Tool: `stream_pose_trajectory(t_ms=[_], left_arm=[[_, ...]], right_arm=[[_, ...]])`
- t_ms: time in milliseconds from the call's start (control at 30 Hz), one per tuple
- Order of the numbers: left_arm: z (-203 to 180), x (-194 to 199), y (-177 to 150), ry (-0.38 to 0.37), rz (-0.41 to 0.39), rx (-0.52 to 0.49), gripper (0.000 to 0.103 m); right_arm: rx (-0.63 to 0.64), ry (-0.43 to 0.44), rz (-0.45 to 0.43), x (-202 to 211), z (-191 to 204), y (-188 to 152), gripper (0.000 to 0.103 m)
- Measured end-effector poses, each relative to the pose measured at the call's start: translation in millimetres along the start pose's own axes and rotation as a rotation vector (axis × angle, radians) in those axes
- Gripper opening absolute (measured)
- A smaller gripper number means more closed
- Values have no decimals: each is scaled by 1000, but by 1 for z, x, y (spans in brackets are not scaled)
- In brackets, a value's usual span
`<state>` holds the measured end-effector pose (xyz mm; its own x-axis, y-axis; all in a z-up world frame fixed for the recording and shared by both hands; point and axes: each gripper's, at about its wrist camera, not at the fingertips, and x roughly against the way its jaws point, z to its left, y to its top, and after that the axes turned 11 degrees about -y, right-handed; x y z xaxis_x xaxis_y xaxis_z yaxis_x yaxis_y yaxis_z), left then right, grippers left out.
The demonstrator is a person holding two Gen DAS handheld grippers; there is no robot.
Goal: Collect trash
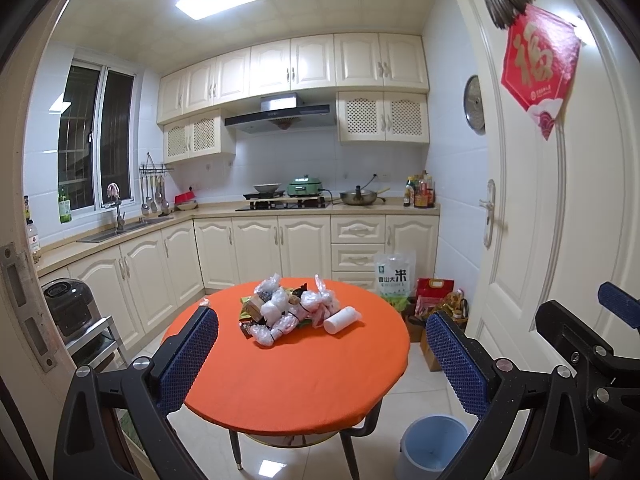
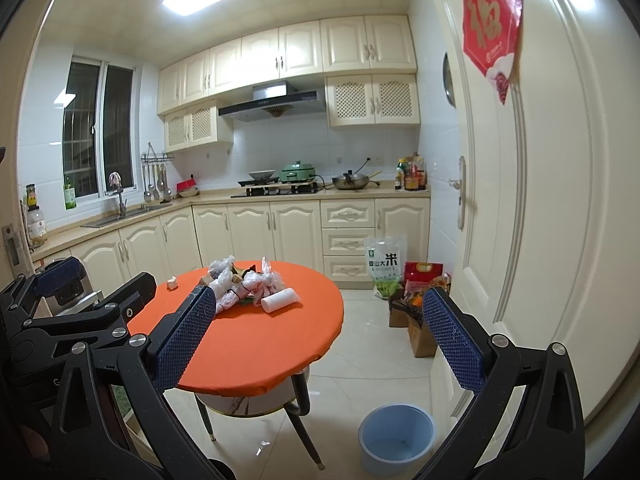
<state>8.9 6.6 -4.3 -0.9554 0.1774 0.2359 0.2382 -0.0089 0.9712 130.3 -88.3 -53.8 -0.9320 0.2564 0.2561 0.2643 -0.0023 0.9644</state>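
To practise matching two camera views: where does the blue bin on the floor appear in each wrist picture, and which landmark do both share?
Left wrist view: the blue bin sits at the bottom, right of centre, below the table's right edge.
Right wrist view: the blue bin sits at the bottom, right of centre, on bare floor right of the table legs.
Shared landmark: the round orange table.

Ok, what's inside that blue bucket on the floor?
The blue bucket looks empty: bare bottom showing in the right wrist view. Its near inner wall is hidden by the rim.
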Motion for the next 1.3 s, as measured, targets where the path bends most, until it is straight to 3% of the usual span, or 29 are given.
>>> stream_pose_trajectory(t_ms=[233, 533, 800, 1100, 1200, 1300], left_arm=[[10, -27, -7, -4, 39, -4, 102], [62, -105, -11, 62, 184, 3, 102], [139, -211, -6, 149, 337, 104, 102], [189, -352, -1, 94, 490, 130, 101], [197, -395, -4, 55, 562, 108, 93], [199, -426, -11, 74, 602, 76, 84]], right_arm=[[2, 5, 43, -24, 5, -6, 103], [-4, 43, 199, -106, 10, -19, 103], [48, 90, 373, -229, 46, -41, 103], [104, 127, 514, -339, 88, -65, 103], [135, 130, 542, -365, 102, -71, 103], [160, 123, 569, -389, 115, -75, 103]])
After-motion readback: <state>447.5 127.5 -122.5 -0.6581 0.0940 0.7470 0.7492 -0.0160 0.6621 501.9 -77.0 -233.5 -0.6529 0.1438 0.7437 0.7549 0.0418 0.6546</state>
